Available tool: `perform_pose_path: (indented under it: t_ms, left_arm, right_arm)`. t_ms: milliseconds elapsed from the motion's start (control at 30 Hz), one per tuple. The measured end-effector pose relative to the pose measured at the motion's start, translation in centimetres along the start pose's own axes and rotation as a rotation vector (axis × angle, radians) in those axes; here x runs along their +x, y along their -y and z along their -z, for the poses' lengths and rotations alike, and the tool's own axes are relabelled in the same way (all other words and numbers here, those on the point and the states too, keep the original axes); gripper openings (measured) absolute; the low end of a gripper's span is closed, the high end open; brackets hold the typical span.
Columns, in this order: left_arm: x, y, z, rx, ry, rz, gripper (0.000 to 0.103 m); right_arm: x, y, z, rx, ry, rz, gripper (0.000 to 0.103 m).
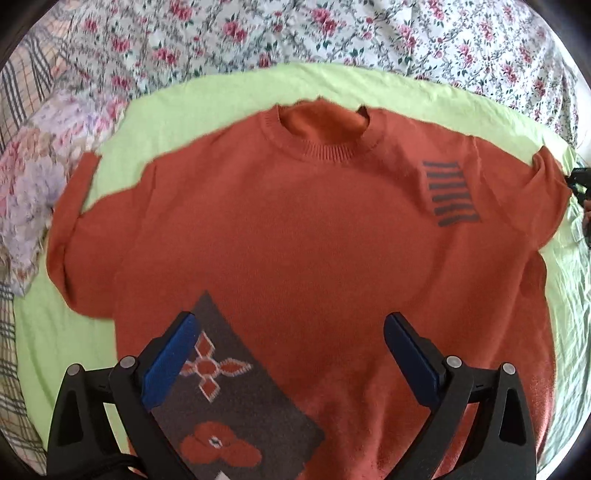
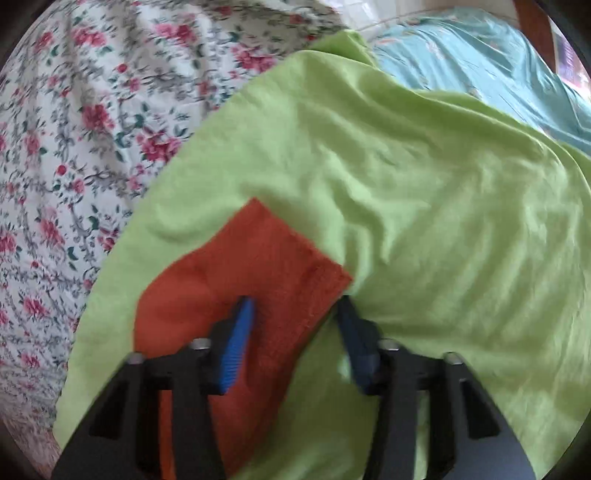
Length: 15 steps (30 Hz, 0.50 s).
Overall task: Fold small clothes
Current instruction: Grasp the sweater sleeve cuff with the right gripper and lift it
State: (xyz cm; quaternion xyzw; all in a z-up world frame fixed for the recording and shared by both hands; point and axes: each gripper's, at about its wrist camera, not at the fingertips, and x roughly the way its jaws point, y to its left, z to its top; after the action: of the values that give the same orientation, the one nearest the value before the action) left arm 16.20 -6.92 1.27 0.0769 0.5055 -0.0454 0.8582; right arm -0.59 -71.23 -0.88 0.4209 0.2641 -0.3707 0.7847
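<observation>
Sweater flat | left gripper — agape, angled down over it | right gripper — parted, astride sleeve

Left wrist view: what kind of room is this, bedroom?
Most likely a bedroom: the orange sweater lies spread on a light green sheet over a floral bedspread, and the right wrist view shows what looks like a teal pillow or quilt behind.
</observation>
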Motion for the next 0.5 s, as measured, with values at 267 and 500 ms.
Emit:
perform_pose_path:
  t_ms: [267, 500]
  left_arm:
    - [0.4, 0.2, 1.4, -0.023, 0.052, 0.104, 0.101]
    - [-2.1, -2.4, 6.5, -0.030, 0.108, 0.160, 0.101]
  right_arm:
    - [-8.5, -10.7, 9.4, -0.303, -0.026, -0.308, 0.009]
    - [-11.6, -22.8, 25.0, -0.485, -0.222, -0.621, 0.008]
